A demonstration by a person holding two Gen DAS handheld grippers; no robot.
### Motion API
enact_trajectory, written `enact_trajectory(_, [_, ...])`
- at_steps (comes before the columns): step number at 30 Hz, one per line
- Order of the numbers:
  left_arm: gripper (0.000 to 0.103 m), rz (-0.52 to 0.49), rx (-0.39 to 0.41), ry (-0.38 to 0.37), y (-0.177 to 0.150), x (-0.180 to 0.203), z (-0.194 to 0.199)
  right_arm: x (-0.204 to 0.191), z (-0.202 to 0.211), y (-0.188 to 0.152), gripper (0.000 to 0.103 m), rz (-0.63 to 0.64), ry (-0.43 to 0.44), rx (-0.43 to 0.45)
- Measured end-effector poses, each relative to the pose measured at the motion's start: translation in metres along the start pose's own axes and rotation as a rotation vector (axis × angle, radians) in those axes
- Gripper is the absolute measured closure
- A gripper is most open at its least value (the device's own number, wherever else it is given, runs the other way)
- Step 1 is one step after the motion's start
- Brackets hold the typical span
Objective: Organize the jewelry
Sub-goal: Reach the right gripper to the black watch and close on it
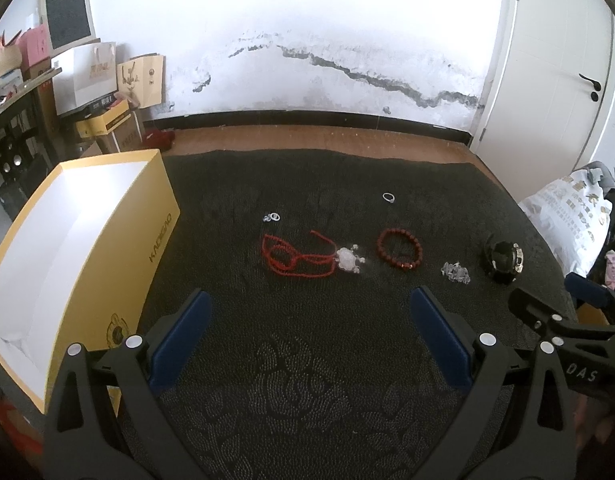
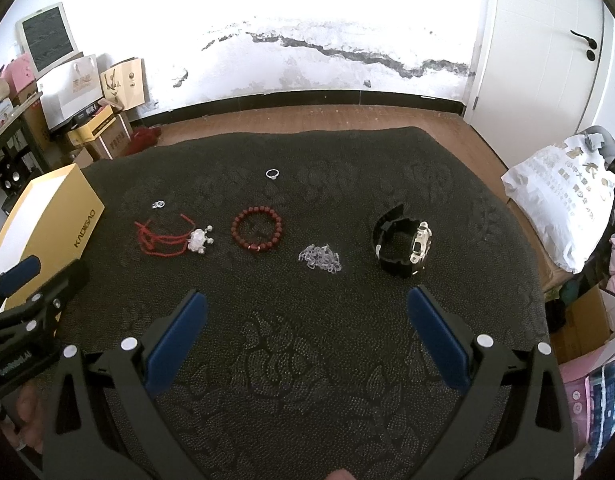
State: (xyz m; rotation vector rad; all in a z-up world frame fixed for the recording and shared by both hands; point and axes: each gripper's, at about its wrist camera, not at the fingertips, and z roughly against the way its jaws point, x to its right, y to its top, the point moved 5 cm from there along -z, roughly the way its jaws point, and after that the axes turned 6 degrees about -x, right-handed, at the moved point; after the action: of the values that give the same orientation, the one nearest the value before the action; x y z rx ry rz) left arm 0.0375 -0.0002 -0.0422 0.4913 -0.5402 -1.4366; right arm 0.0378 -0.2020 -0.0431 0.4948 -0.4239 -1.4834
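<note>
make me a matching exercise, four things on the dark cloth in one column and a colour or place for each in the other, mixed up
Things:
1. beaded bracelet
2. watch
3. yellow box
4. silver ring

Descriptions:
a. at the cloth's left edge, lid off, white inside
b. dark red, lying in a closed loop
c. farthest from the grippers, toward the wall
d. black strap, pale case, farthest right of the jewelry

Pairs: 1-b, 2-d, 3-a, 4-c

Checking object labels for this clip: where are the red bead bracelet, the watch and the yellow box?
red bead bracelet (image 2: 257,228), right wrist view, on the near beads.
watch (image 2: 419,242), right wrist view, on its pale case.
yellow box (image 1: 147,240), left wrist view, on its lettered side wall.
</note>
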Motion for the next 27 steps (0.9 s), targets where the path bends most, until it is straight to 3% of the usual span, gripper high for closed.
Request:
enact_trajectory(8, [0.006, 0.009, -0.024, 0.031, 0.01, -0.006, -0.024, 0.012, -0.015, 0.004, 0.006, -0.029, 0.002, -0.022])
enact_trajectory(13, [0.006, 0.03, -0.048, 0.002, 0.025, -0.013, -0.048, 0.018, -0.022, 0.01, 0.006, -0.029, -0.002, -0.024])
enact_trajectory(16, [0.006, 0.03, -0.018, 0.01, 0.038, -0.019, -0.064, 0.022, -0.028, 0.012, 0.006, -0.044, 0.005, -0.036])
enact_trajectory(27, [0.006, 0.059, -0.124, 0.063, 0.064, -0.056, -0.177, 0.014, -0.05, 0.023, 0.006, -0.025, 0.044, -0.079])
